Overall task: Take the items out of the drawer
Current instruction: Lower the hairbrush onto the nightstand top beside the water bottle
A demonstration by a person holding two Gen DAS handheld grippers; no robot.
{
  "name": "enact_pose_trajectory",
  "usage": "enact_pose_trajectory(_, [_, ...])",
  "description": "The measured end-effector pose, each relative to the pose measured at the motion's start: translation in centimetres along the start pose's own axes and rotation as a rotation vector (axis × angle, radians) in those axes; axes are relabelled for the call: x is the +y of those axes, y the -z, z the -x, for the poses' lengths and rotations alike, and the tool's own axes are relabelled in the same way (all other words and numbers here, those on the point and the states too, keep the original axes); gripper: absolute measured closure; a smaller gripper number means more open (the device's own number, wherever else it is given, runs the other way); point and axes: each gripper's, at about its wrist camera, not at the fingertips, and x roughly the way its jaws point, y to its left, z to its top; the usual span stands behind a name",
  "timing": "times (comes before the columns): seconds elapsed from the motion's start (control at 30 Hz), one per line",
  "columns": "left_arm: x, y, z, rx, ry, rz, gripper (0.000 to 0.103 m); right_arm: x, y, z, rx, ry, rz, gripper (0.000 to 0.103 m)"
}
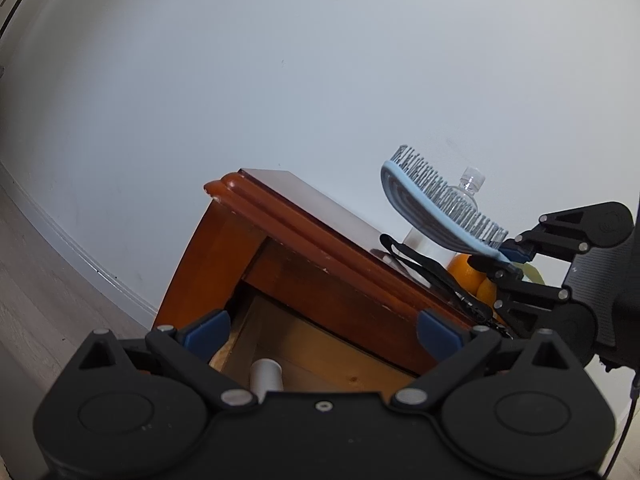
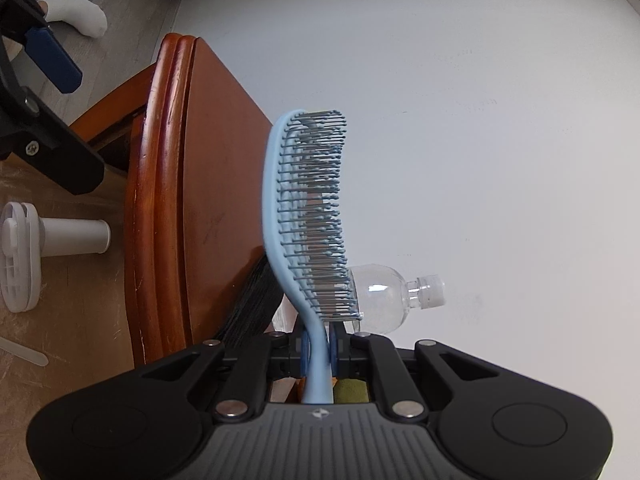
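Note:
My right gripper (image 2: 319, 350) is shut on the handle of a light blue hairbrush (image 2: 308, 216) and holds it above the top of the wooden nightstand (image 2: 208, 200). The brush (image 1: 436, 208) and the right gripper (image 1: 510, 258) also show in the left wrist view. My left gripper (image 1: 322, 328) is open and empty, over the open drawer (image 1: 320, 356). A white handheld fan (image 2: 44, 246) lies in the drawer; its handle shows in the left wrist view (image 1: 266, 376).
On the nightstand top stand a clear plastic bottle (image 2: 384, 296), oranges (image 1: 470, 276) and a black strap (image 1: 432, 276). A white stick (image 2: 24, 354) lies in the drawer. A white wall is behind; grey floor is at the left.

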Motion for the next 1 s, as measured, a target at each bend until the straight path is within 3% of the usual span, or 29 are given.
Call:
enact_pose_trajectory(0.13, [0.1,0.0,0.0,0.0,0.003,0.004,0.002,0.8,-0.2,-1.0,0.022,-0.05,-0.004,0.091])
enact_pose_trajectory(0.33, [0.3,0.0,0.0,0.001,0.008,0.007,0.002,2.1,0.3,-1.9,0.058,-0.019,0.044,0.092])
enact_pose_trajectory(0.67, [0.5,-0.1,-0.3,0.019,0.039,0.007,0.002,2.2,-0.2,-3.3,0.102,-0.083,0.071,0.092])
enact_pose_trajectory(1.0, [0.9,-0.2,-0.4,0.044,0.073,0.026,0.002,1.7,-0.6,-4.5,0.141,-0.243,0.076,0.088])
